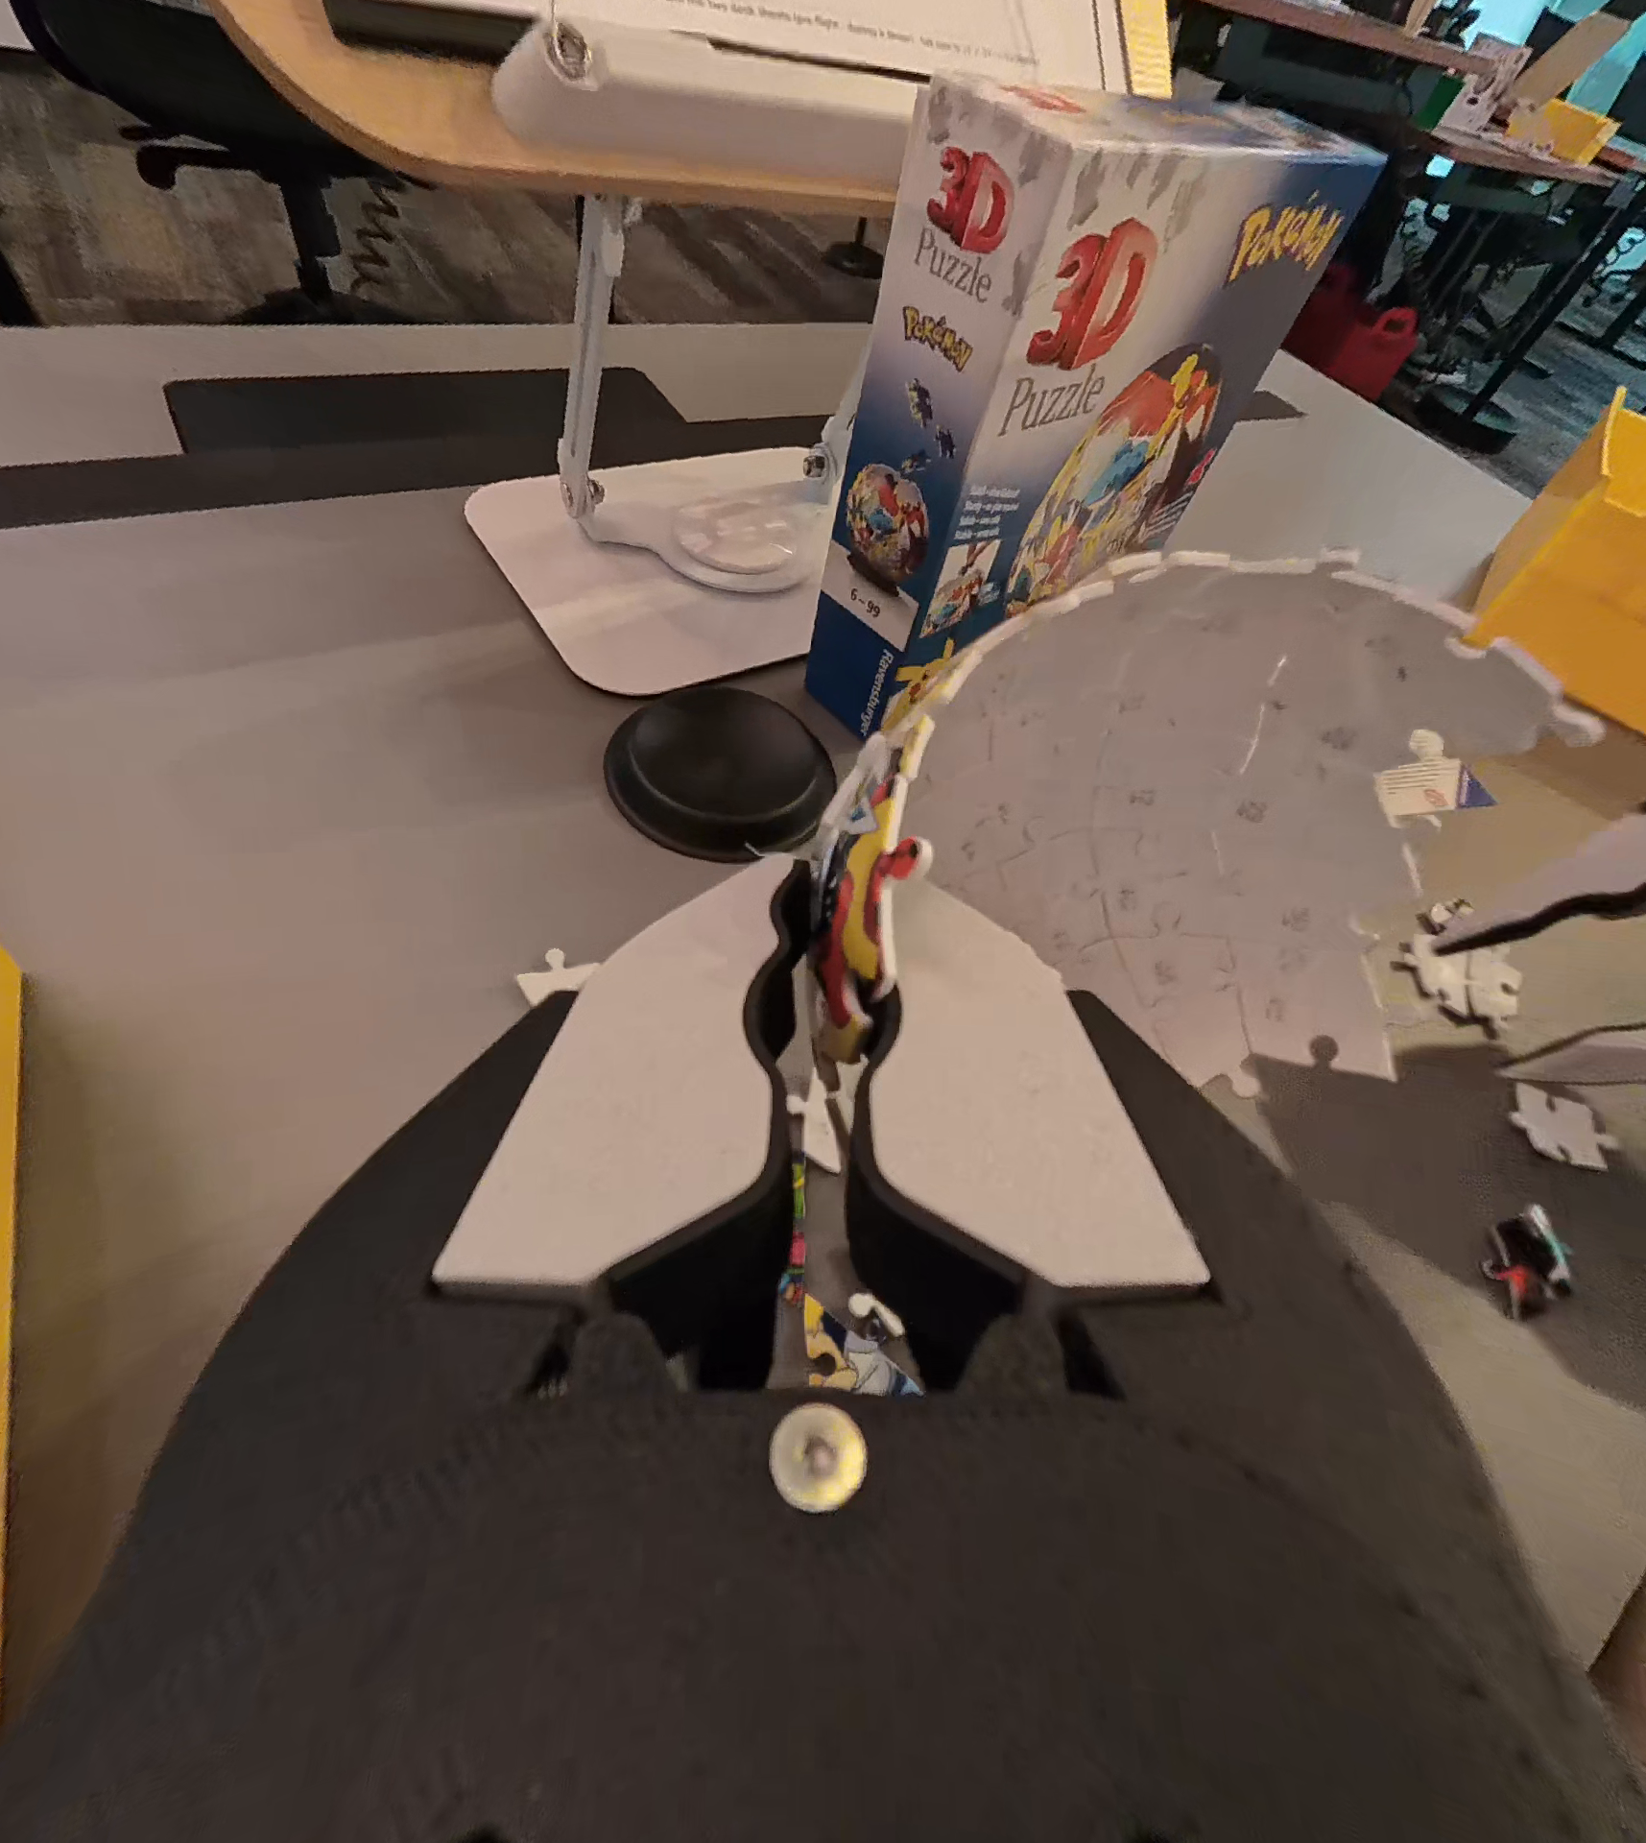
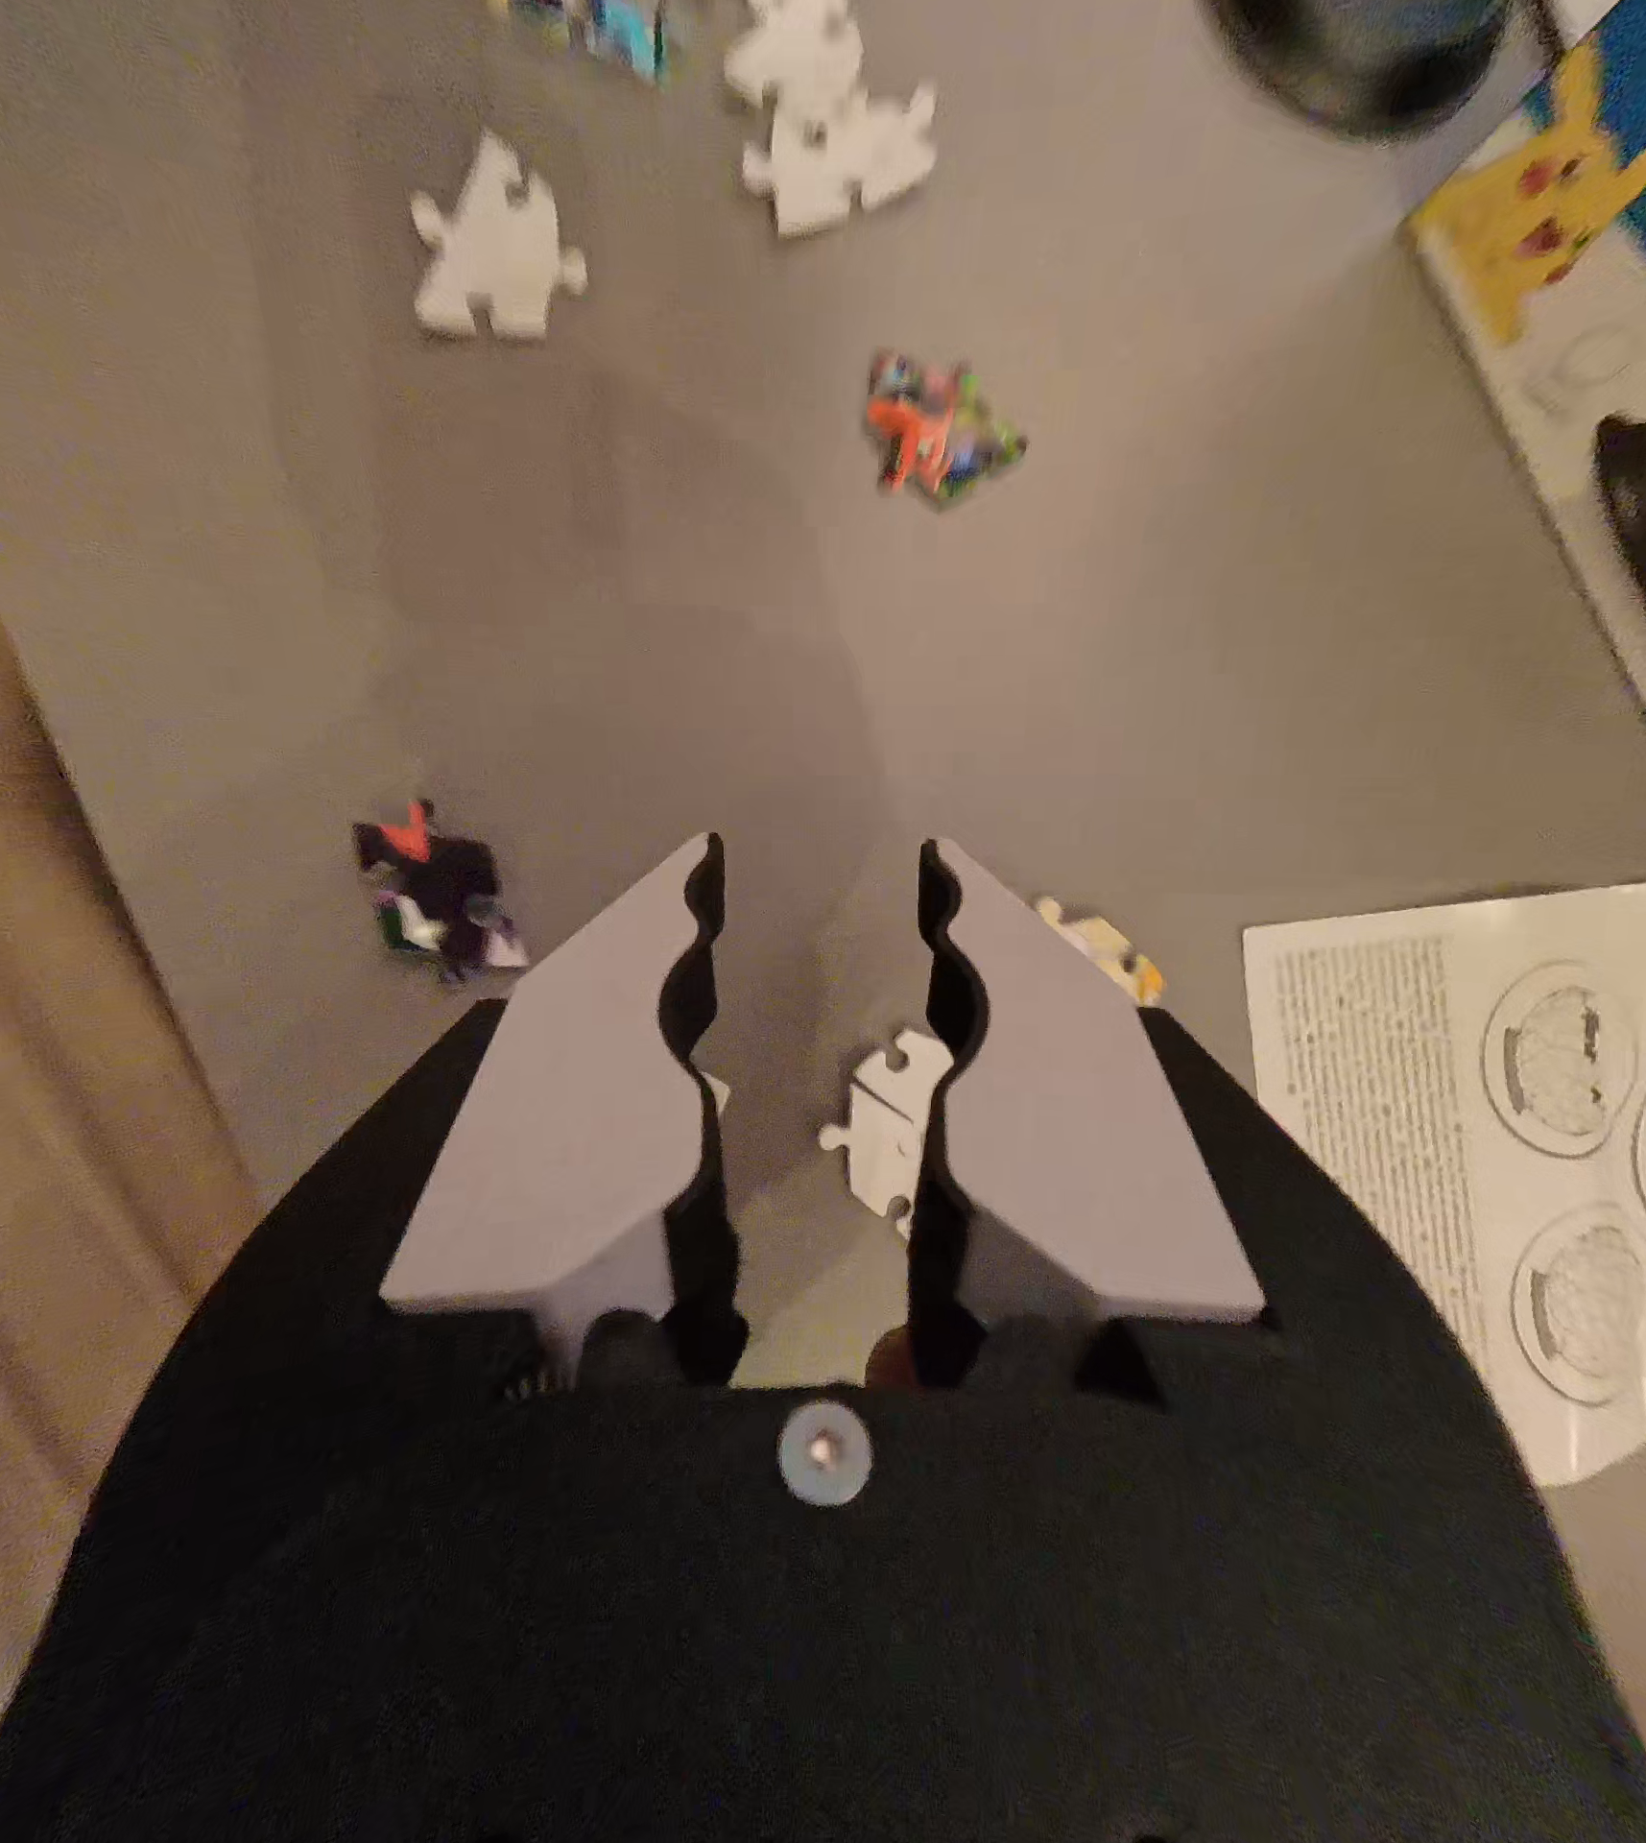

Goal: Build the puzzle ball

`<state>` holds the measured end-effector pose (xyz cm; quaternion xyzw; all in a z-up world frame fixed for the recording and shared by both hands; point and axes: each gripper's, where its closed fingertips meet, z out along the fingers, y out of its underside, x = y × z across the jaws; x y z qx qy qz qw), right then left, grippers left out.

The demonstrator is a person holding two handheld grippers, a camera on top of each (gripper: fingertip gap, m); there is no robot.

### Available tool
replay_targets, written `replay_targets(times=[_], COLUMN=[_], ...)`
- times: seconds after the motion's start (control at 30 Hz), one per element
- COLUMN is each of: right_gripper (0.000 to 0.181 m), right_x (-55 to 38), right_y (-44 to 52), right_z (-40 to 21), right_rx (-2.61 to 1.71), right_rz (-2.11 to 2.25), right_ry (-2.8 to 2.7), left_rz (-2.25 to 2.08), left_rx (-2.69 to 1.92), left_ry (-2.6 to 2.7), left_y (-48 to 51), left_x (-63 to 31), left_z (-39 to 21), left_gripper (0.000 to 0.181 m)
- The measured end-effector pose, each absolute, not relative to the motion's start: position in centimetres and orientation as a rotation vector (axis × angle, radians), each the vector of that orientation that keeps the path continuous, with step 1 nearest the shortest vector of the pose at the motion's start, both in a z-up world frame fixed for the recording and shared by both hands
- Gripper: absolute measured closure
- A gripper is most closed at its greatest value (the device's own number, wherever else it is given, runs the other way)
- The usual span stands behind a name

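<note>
Left gripper (image 1: 833, 957) clamped on curved half-built puzzle shell (image 1: 1168, 838), white inside facing camera, colourful puzzle box (image 1: 1078, 399) behind

Two claws are being shown, the left (image 1: 824, 957) and the right (image 2: 821, 878). One half-built ball shell (image 1: 1158, 828) is being seen, along with one puzzle box (image 1: 1078, 399), one black stand (image 1: 714, 778) and one instruction sheet (image 2: 1457, 1147). In the right wrist view, about eight loose pieces are being counted on the bench (image 2: 659, 618), four white side up (image 2: 494, 249) and four printed side up (image 2: 938, 429). Three yellow bins are being glimpsed, one (image 1: 1636, 598) at the far right.
</note>
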<state>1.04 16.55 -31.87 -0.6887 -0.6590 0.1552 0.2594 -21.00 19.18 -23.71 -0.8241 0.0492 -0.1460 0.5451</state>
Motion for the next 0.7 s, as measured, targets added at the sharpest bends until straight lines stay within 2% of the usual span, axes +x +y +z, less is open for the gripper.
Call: replay_targets(times=[0.1, 0.17, 0.3, 0.4, 0.53, 0.7], right_gripper=[0.134, 0.126, 0.122, 0.120, 0.119, 0.122], right_x=[0.3, 1.0, -0.3, -2.6, -5.8, -8.0], right_y=[13.7, 11.2, 10.0, 13.4, 17.2, 19.5], right_z=[-28.0, -29.3, -32.9, -32.6, -31.4, -34.1], right_rx=[-1.756, -1.743, -1.753, -1.717, -1.784, -1.804], right_rz=[0.632, 0.604, 0.577, 0.471, 0.555, 0.476], right_ry=[-1.803, -1.938, -1.988, -1.890, -1.723, -1.779], left_rz=[-0.312, -0.299, -0.291, -0.228, -0.151, -0.113], left_rx=[-1.940, -1.955, -2.012, -2.056, -2.095, -2.101], left_ry=[0.106, 0.081, 0.075, 0.099, 0.126, 0.157], left_y=[19.0, 18.8, 18.8, 18.8, 18.9, 18.9], left_x=[-21.9, -22.5, -22.2, -21.9, -22.1, -22.2], left_z=[-22.8, -23.2, -24.5, -25.2, -26.0, -26.4], left_gripper=[0.177, 0.177, 0.176, 0.176, 0.176, 0.175])
